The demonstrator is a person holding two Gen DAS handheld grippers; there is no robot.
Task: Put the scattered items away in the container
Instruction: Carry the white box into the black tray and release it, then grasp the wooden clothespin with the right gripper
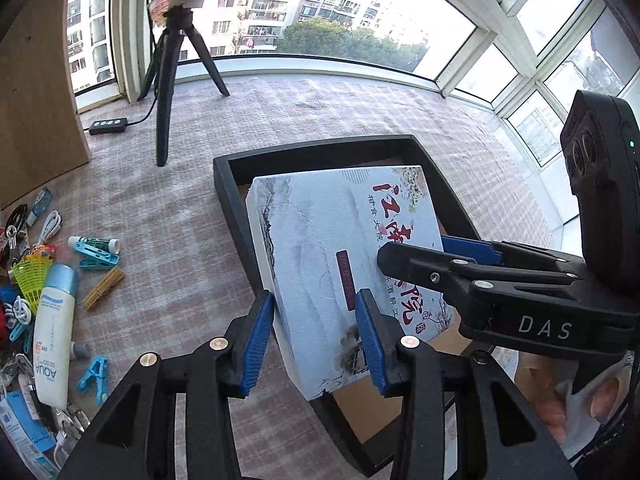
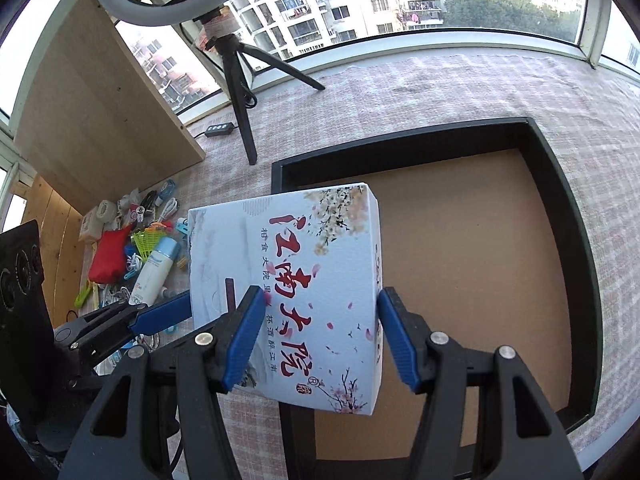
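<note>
Holding a white printed box (image 2: 304, 292) aloft between two hand-held grippers, tilted, above the near-left corner of a black-rimmed container (image 2: 560, 184) with a bare brown cardboard floor. Left hand-held gripper (image 1: 316, 336) clamped on the box's near left edge, blue pads (image 1: 258, 344) pressed against its side and printed top. Right hand-held gripper (image 2: 320, 340) clamped across the box's near end, one blue pad on the lettered face, the other at the right side wall. Red calligraphy and blossom sprigs showing on the box lid. Resting on a pink checked cloth over the table (image 2: 440, 88), the container well apart from the clutter. Lying scattered at the far left: a white tube with a pale blue cap (image 1: 54, 332), blue clothes pegs (image 1: 96, 258), a bundle of sticks (image 1: 103, 288), a green plastic shuttlecock (image 1: 32, 276), a red pouch (image 2: 110, 252), white cables (image 1: 50, 222). Standing behind, a black tripod (image 1: 168, 80) and a wooden panel (image 2: 100, 108) against the window.
</note>
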